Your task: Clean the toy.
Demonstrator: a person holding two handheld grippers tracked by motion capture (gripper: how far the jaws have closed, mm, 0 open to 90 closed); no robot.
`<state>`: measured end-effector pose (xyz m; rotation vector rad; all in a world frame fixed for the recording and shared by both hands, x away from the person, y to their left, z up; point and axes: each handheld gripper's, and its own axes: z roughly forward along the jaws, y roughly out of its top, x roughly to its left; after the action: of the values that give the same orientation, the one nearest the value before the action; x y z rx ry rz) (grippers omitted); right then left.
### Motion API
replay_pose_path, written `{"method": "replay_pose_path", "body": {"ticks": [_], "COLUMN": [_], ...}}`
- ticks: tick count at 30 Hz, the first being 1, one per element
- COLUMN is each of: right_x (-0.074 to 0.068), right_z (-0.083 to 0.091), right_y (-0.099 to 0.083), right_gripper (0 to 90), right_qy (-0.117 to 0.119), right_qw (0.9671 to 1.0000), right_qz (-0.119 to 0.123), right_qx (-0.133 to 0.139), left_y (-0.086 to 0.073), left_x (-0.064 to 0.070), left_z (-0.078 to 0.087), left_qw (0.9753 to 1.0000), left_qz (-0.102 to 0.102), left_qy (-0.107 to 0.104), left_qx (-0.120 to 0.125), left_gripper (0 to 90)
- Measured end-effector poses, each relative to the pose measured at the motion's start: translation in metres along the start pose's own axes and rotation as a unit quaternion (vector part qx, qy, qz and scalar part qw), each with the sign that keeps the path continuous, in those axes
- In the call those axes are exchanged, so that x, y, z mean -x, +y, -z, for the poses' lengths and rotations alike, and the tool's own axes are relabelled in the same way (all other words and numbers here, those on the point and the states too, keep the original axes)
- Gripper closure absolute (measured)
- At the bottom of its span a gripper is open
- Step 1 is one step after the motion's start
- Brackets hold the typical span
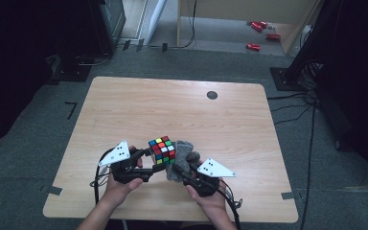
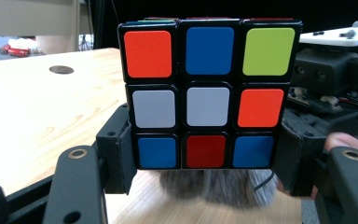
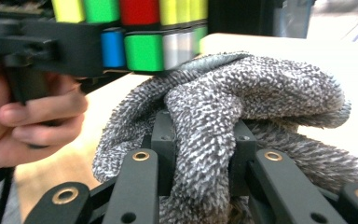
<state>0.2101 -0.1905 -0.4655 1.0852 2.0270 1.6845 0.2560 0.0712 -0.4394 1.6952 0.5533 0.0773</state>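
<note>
Currently the wooden table (image 1: pixel 124 110) carries the work near its front edge, with a dark round spot (image 1: pixel 212 95) far back on its surface. Taking the cube as landmark: the Rubik's cube (image 1: pixel 162 150) is lifted off the tabletop, clamped at its lower row between the two jaws of the left gripper (image 1: pixel 148 158), one jaw on each side face, as the left gripper view shows (image 2: pixel 204 98). Face toward that camera: orange, blue, lime on top; white, white, orange in the middle; blue, red, blue below.

Grey fuzzy cloth (image 1: pixel 182 160) sits just right of the cube and under it, touching its lower edge; in the right gripper view (image 3: pixel 242 107) a fold rises to the cube's underside (image 3: pixel 140 28). The right gripper (image 1: pixel 184 173) pinches a bunched fold of this cloth between its jaws, squeezed close around the fabric.

Person's left hand (image 1: pixel 120 184) lies just left of the cube, the right hand (image 1: pixel 211 199) below and to its right.
</note>
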Motion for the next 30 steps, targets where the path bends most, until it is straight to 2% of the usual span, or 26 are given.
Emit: {"method": "replay_pose_path", "body": {"ticks": [1, 4, 5, 6, 7, 9, 10, 12, 13, 14, 15, 17, 20, 23, 26, 28, 30], "right_x": [-0.003, -0.019, -0.025, -0.028, -0.028, -0.019, -0.013, 0.001, 0.007, 0.01, 0.01, 0.004, -0.017, -0.026, -0.012, 0.004, 0.013], "right_z": [-0.002, -0.009, -0.011, -0.011, -0.01, -0.006, -0.004, 0.002, 0.004, 0.004, 0.003, -0.002, -0.014, -0.015, -0.005, 0.003, 0.007], "right_y": [-0.001, -0.003, -0.003, -0.003, -0.002, 0.0, 0.001, 0.002, 0.001, 0.0, -0.001, -0.002, -0.006, -0.005, 0.001, 0.002, 0.001], "right_gripper": [71.5, 71.2, 71.1, 71.1, 71.0, 71.1, 71.1, 71.4, 71.4, 71.5, 71.4, 71.2, 70.8, 70.8, 71.0, 71.2, 71.3], "right_qy": [0.007, 0.05, 0.058, 0.057, 0.052, 0.033, 0.017, -0.021, -0.033, -0.038, -0.037, -0.019, 0.036, 0.045, 0.013, -0.034, -0.056], "right_qw": [1.0, 0.9982, 0.9973, 0.9969, 0.997, 0.9987, 0.9995, 0.9997, 0.999, 0.9986, 0.9986, 0.9995, 0.9981, 0.9973, 0.9998, 0.9987, 0.997], "right_qz": [0.003, 0.023, 0.039, 0.05, 0.052, 0.037, 0.026, -0.01, -0.029, -0.038, -0.037, -0.02, 0.02, 0.039, 0.007, -0.036, -0.051], "right_qx": [-0.004, -0.021, -0.023, -0.024, -0.023, -0.012, -0.007, 0.003, 0.005, 0.002, -0.005, -0.017, -0.047, -0.043, -0.01, 0.008, 0.011], "left_y": [-0.001, -0.002, -0.002, -0.002, -0.001, 0.0, 0.0, 0.0, 0.0, 0.0, -0.001, -0.001, -0.002, -0.002, -0.002, -0.001, -0.002], "left_x": [0.001, 0.005, 0.006, 0.006, 0.006, 0.005, 0.004, 0.003, 0.002, 0.002, 0.002, 0.003, 0.005, 0.006, 0.005, 0.004, 0.003], "left_z": [-0.002, -0.005, -0.005, -0.005, -0.004, -0.002, -0.001, 0.0, -0.001, -0.001, -0.001, -0.003, -0.005, -0.006, -0.004, -0.003, -0.003], "left_qw": [1.0, 0.9998, 0.9998, 0.9997, 0.9998, 0.9999, 0.9999, 0.9999, 0.9999, 0.9999, 0.9999, 0.9999, 0.9998, 0.9997, 0.9998, 0.9999, 0.9999], "left_qz": [-0.002, -0.013, -0.016, -0.017, -0.016, -0.013, -0.013, -0.013, -0.01, -0.009, -0.008, -0.011, -0.013, -0.018, -0.014, -0.013, -0.012], "left_qy": [-0.001, 0.003, 0.004, 0.005, 0.004, 0.005, 0.005, 0.008, 0.008, 0.008, 0.007, 0.006, 0.006, 0.007, 0.005, 0.006, 0.008], "left_qx": [-0.002, -0.011, -0.014, -0.014, -0.012, -0.006, -0.005, -0.004, -0.004, -0.005, -0.005, -0.008, -0.012, -0.017, -0.009, -0.009, -0.01], "left_gripper": [35.0, 35.0, 35.0, 35.0, 35.0, 35.0, 35.0, 35.0, 35.0, 35.0, 35.0, 35.0, 35.0, 35.0, 35.0, 35.0, 35.0]}}
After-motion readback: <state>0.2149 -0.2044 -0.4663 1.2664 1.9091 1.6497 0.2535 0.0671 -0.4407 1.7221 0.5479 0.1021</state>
